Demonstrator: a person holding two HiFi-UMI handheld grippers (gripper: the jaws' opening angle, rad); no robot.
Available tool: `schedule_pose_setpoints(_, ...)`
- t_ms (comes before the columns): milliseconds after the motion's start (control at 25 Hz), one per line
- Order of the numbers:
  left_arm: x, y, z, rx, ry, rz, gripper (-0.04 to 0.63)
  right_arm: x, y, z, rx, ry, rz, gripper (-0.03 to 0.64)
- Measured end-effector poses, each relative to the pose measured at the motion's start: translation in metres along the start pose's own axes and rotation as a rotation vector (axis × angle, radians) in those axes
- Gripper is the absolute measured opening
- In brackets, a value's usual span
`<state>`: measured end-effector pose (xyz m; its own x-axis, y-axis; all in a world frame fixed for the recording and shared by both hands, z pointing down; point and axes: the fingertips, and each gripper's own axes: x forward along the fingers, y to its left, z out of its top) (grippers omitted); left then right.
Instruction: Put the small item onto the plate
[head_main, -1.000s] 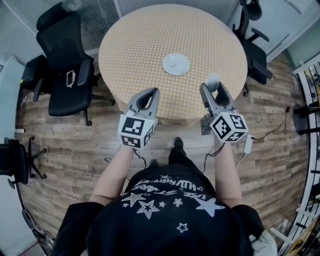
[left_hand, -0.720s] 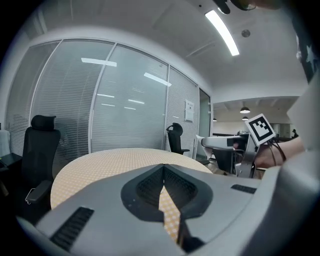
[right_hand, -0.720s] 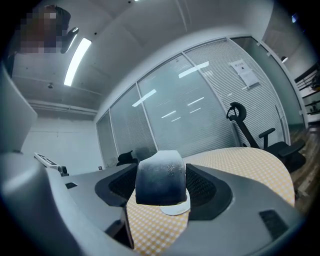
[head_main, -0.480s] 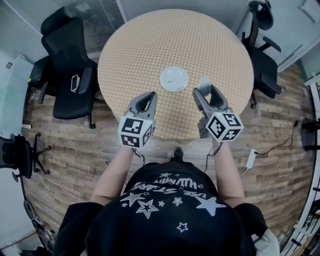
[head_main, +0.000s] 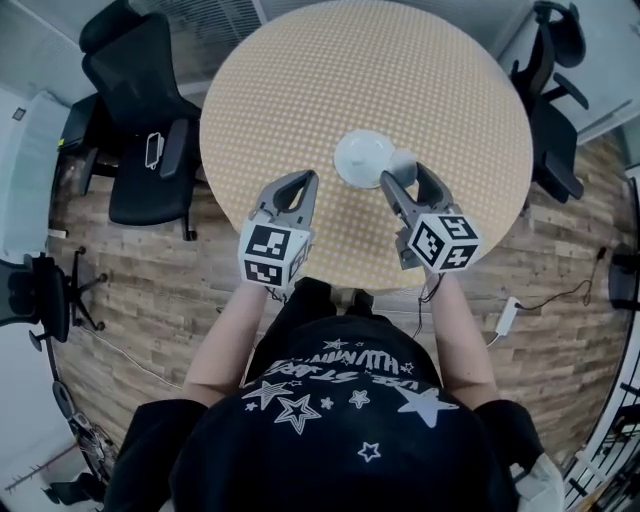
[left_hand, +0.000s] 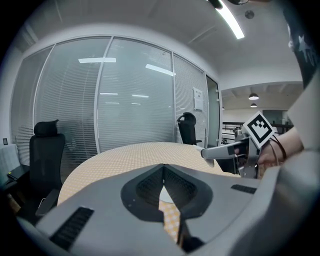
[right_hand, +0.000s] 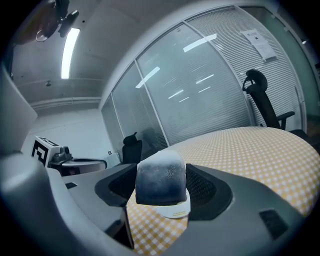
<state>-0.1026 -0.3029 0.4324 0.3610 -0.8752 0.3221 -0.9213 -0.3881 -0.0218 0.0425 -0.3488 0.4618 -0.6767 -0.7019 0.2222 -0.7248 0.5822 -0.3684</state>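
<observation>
A white plate lies on the round table with the yellow checked cloth. My right gripper is shut on the small item, a pale rounded block, held just at the plate's right rim. In the right gripper view the small item fills the gap between the jaws, with the plate showing right below it. My left gripper hovers over the table's near edge, left of the plate, shut on nothing. In the left gripper view, the left gripper has its jaws together, with the right gripper to the right.
A black office chair with a phone on its seat stands left of the table. Another black chair stands at the right. A cable and white power block lie on the wood floor. Glass walls with blinds surround the room.
The right gripper has carried the small item leftwards, from the table's right side to the plate's right rim. The left gripper has stayed shut near the table's front edge.
</observation>
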Motion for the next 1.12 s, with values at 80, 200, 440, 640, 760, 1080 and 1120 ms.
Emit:
schedule_pose_setpoints(80,0.010,0.013,-0.005,0.000,0.017,-0.028,0.000,0.015,0.000,-0.002,-0.012,0.016,-0.021,0.298)
schedule_pose_setpoints(200,0.027,0.025,-0.014,0.002,0.042,-0.086,0.000,0.032,-0.003,-0.008,-0.028,0.047,-0.063,0.298)
schedule_pose_setpoints(440,0.060,0.046,-0.022,0.026,0.068,-0.179,0.000,0.063,-0.017,-0.021,0.009,0.083,-0.156,0.298)
schedule_pose_setpoints(640,0.082,0.057,-0.030,0.028,0.090,-0.249,0.000,0.079,-0.033,-0.040,-0.006,0.155,-0.241,0.298)
schedule_pose_setpoints(760,0.093,0.059,-0.037,0.026,0.104,-0.288,0.000,0.087,-0.038,-0.048,0.006,0.169,-0.275,0.298)
schedule_pose_setpoints(1080,0.115,0.062,-0.052,0.013,0.131,-0.364,0.000,0.111,-0.044,-0.080,-0.011,0.298,-0.315,0.298)
schedule_pose_setpoints(1120,0.117,0.062,-0.055,0.012,0.137,-0.374,0.000,0.114,-0.044,-0.084,-0.015,0.313,-0.317,0.298)
